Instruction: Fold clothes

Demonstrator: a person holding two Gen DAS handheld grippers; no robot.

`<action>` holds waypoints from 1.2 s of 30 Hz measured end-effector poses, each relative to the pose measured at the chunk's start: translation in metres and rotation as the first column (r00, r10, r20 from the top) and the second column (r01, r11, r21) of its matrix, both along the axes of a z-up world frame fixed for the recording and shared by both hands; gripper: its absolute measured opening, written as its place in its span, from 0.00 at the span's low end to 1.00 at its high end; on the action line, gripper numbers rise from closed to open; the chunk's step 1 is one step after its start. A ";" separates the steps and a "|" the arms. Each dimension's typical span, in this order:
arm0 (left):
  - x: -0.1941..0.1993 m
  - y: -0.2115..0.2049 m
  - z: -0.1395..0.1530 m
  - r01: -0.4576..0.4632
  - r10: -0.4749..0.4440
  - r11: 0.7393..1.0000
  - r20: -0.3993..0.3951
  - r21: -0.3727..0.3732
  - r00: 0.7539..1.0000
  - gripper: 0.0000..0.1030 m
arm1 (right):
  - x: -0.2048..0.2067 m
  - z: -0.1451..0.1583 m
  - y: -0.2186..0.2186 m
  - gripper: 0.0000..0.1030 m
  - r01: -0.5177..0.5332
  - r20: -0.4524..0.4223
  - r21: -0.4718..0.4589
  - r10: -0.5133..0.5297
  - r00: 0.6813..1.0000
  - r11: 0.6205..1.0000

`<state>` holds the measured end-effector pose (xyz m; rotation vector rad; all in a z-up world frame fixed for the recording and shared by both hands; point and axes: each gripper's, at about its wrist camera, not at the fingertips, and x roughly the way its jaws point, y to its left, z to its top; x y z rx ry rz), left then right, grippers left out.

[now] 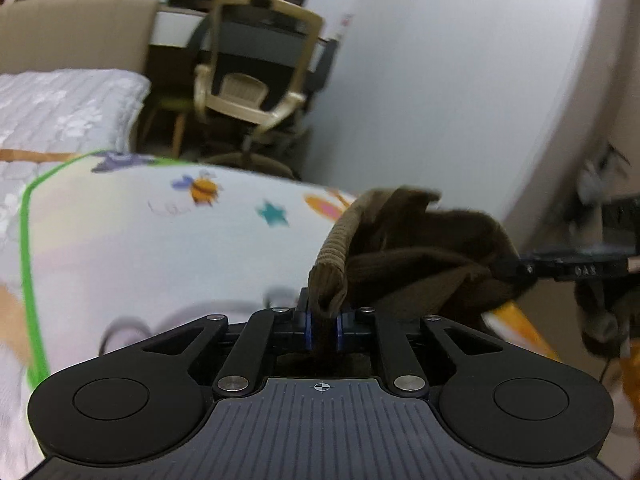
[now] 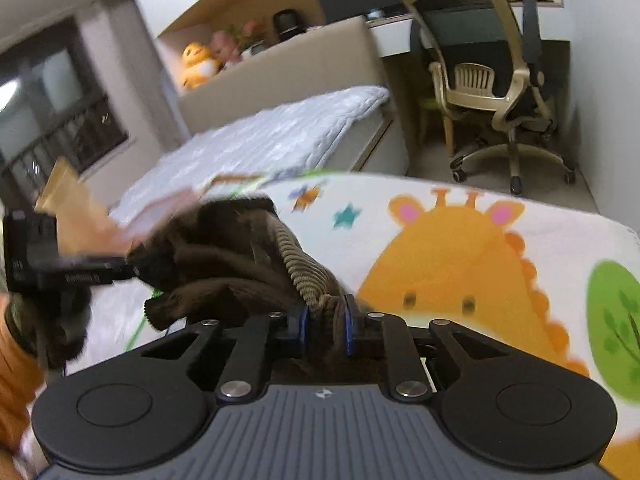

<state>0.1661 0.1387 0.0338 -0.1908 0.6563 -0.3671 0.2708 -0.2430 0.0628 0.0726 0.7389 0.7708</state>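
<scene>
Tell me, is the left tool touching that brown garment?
Touching. In the left wrist view, the left tool pinches the brown garment's ribbed edge.

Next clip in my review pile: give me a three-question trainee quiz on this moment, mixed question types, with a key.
1. True or false: the left gripper and the right gripper are both shut on the brown garment.
2. Multiple choice: which part of the garment sits between the right gripper's fingers? A) a button B) the ribbed edge C) a zipper pull
3. Fill in: under the garment lies a cartoon-printed mat; its large orange animal is a ______.

Key: 1 true; 2 B; 3 giraffe.
</scene>
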 end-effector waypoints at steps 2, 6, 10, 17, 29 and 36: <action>-0.027 -0.009 -0.011 0.037 -0.036 0.998 -0.032 0.045 0.999 0.13 | -0.027 -0.010 -0.003 0.15 -0.011 0.013 -0.057 0.012 1.000 0.998; -0.069 -0.014 -0.032 0.091 -0.085 0.992 -0.074 0.088 0.994 0.23 | -0.073 -0.040 -0.005 0.17 -0.018 0.054 -0.202 0.029 0.998 0.979; -0.099 0.000 -0.038 0.091 -0.083 0.994 -0.104 0.068 0.991 0.41 | -0.110 -0.058 -0.015 0.27 -0.005 0.099 -0.284 0.034 0.995 0.959; -0.101 0.042 -0.006 -0.047 0.041 0.991 -0.055 -0.126 0.998 0.79 | -0.128 -0.033 -0.068 0.61 0.033 0.074 -0.130 -0.023 0.997 0.991; 0.002 0.015 -0.053 -0.123 0.080 0.978 -0.244 -0.168 0.966 0.52 | -0.019 -0.071 -0.023 0.45 0.134 -0.132 0.012 -0.131 0.983 0.991; 0.059 0.021 -0.019 -0.120 0.105 0.983 -0.110 -0.139 0.988 0.15 | 0.029 -0.046 -0.003 0.19 0.158 -0.019 0.032 -0.157 0.987 0.987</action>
